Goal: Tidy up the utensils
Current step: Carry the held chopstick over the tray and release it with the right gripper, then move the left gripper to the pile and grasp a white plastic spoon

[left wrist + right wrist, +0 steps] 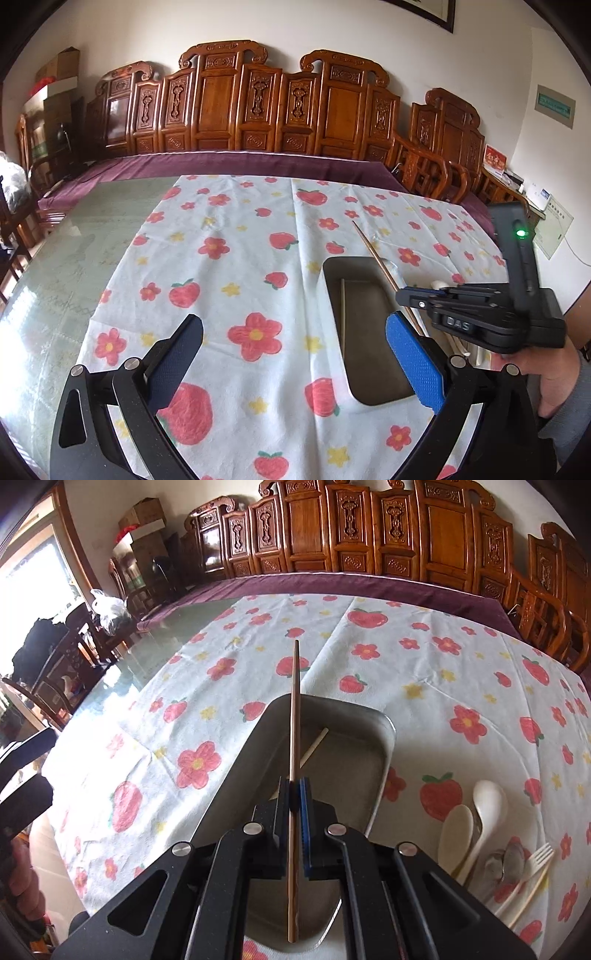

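Note:
My right gripper (295,794) is shut on a brown chopstick (294,709) and holds it above a grey metal tray (384,738). A pale chopstick (314,747) lies inside the tray. In the left wrist view the right gripper (410,295) holds the brown chopstick (373,251) over the tray (332,291), where the pale chopstick (342,314) lies. My left gripper (293,354) is open and empty, low over the cloth just left of the tray. White spoons (484,812), a metal spoon (506,860) and a plastic fork (532,871) lie to the tray's right.
A white cloth with flowers and strawberries (240,258) covers part of a glass-topped table (74,258). Carved wooden chairs (229,99) line the far side. A person's hand (554,373) grips the right gripper.

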A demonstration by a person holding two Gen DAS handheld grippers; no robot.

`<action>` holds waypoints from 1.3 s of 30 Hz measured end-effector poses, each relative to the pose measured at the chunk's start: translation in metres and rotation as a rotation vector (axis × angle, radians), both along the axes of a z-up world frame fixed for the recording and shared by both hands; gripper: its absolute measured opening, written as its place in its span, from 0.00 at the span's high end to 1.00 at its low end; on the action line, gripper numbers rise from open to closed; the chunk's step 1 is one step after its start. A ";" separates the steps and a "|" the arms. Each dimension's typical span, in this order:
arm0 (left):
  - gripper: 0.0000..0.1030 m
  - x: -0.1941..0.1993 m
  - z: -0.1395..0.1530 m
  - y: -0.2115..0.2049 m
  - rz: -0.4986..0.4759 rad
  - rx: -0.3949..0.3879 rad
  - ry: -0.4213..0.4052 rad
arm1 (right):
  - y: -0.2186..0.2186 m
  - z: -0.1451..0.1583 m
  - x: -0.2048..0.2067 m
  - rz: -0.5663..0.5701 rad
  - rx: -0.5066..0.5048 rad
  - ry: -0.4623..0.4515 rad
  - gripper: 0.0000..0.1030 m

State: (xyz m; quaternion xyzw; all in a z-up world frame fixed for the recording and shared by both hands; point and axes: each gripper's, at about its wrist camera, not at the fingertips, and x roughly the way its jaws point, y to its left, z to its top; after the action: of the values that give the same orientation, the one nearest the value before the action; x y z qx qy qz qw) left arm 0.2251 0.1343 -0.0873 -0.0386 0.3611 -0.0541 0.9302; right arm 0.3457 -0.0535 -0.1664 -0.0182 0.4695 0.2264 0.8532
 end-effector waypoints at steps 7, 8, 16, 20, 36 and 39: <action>0.07 -0.005 -0.001 0.000 0.002 0.018 -0.002 | 0.007 -0.023 0.003 -0.005 -0.039 0.022 0.94; 0.07 -0.005 0.000 0.000 0.005 0.019 -0.002 | 0.007 -0.026 0.003 -0.004 -0.046 0.024 0.94; 0.07 -0.006 0.004 -0.001 0.009 0.019 -0.007 | 0.011 -0.044 0.004 -0.014 -0.075 0.057 0.93; 0.07 -0.006 0.005 -0.003 0.001 0.027 -0.006 | 0.009 -0.043 0.003 -0.017 -0.058 0.057 0.93; 0.07 -0.021 0.015 -0.053 -0.066 0.017 -0.012 | -0.089 0.030 -0.070 -0.032 0.025 -0.085 0.76; 0.07 -0.022 0.013 -0.070 -0.087 0.018 -0.010 | -0.122 0.035 -0.085 -0.069 0.035 -0.102 0.68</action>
State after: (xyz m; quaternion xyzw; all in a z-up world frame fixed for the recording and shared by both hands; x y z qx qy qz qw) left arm 0.2029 0.0642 -0.0739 -0.0140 0.3585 -0.0915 0.9289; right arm 0.2611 -0.1759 -0.1311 0.0016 0.4218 0.2040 0.8835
